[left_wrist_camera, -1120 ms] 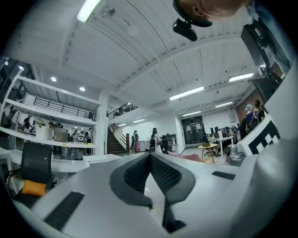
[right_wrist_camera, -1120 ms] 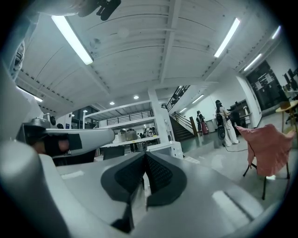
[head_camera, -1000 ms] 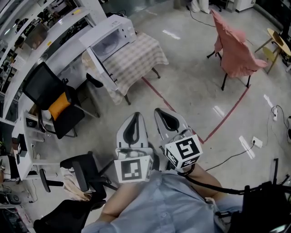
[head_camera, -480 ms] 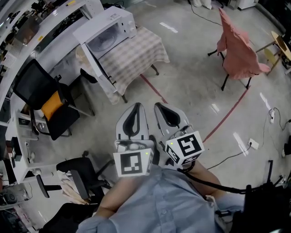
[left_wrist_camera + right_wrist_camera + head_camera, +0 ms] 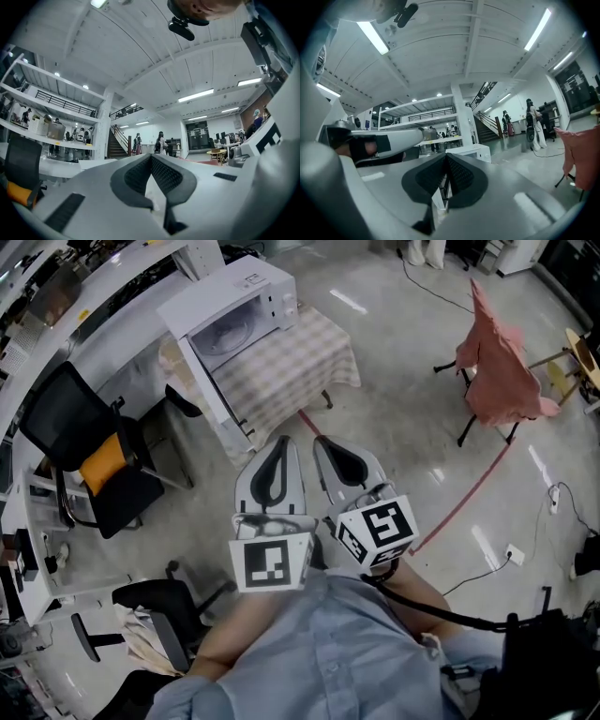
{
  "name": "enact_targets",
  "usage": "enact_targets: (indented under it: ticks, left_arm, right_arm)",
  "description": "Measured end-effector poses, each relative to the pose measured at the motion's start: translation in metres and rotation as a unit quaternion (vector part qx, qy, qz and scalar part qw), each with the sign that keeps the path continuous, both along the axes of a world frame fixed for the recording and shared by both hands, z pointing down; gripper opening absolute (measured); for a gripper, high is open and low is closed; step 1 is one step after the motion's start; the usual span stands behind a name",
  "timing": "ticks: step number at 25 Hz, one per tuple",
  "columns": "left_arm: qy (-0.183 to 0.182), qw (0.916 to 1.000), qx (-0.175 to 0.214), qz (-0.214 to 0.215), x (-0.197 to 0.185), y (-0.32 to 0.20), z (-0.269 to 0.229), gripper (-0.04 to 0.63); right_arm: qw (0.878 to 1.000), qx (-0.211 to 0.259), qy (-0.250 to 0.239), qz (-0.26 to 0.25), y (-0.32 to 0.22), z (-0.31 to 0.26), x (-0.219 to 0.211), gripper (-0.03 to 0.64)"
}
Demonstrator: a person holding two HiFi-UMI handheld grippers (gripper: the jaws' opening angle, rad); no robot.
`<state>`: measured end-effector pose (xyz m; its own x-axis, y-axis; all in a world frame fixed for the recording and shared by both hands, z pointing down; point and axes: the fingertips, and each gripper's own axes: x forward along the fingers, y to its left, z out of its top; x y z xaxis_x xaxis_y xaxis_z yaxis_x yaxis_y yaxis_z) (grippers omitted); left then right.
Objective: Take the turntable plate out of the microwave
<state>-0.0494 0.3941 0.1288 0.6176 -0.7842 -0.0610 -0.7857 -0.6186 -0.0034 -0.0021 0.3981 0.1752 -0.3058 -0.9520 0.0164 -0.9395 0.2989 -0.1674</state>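
A white microwave (image 5: 234, 298) stands on a table with a checked cloth (image 5: 300, 367), its door (image 5: 214, 395) swung open toward me. Inside, the round glass turntable plate (image 5: 228, 334) shows dimly. Both grippers are held level side by side, well short of the table. My left gripper (image 5: 284, 441) has its jaws shut with nothing between them (image 5: 151, 157). My right gripper (image 5: 322, 440) is shut and empty too (image 5: 446, 155). In the right gripper view the microwave (image 5: 473, 151) appears just beyond the jaw tips.
A black office chair with an orange cushion (image 5: 105, 463) stands left of the table, and another black chair (image 5: 159, 601) is near my left side. A chair draped in pink cloth (image 5: 497, 362) is at the right. Red tape (image 5: 469, 486) marks the floor. White shelving (image 5: 56, 324) runs along the left.
Both grippers have moved forward together toward the table, and the microwave now sits nearer in the head view. Their jaws have stayed shut.
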Motion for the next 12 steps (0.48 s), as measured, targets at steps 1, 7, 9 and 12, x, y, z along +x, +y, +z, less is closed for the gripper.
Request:
enact_targets:
  ticks: [1, 7, 9, 12]
  left_arm:
    - [0.0, 1.0, 0.002, 0.001, -0.003, -0.007, -0.001, 0.008]
    - [0.01, 0.9999, 0.004, -0.001, -0.011, -0.046, -0.007, 0.008]
    - [0.013, 0.9999, 0.009, 0.0, -0.008, -0.054, -0.011, 0.008]
    - [0.014, 0.9999, 0.003, -0.007, -0.005, -0.065, -0.007, 0.008]
  right_arm:
    - [1.0, 0.003, 0.0, 0.0, -0.008, -0.002, -0.003, 0.002]
    - [1.0, 0.009, 0.018, -0.005, -0.045, -0.012, -0.013, 0.002]
    - [1.0, 0.013, 0.019, -0.004, -0.053, -0.016, -0.01, 0.002]
    - [1.0, 0.011, 0.02, 0.0, -0.062, -0.015, -0.004, 0.002]
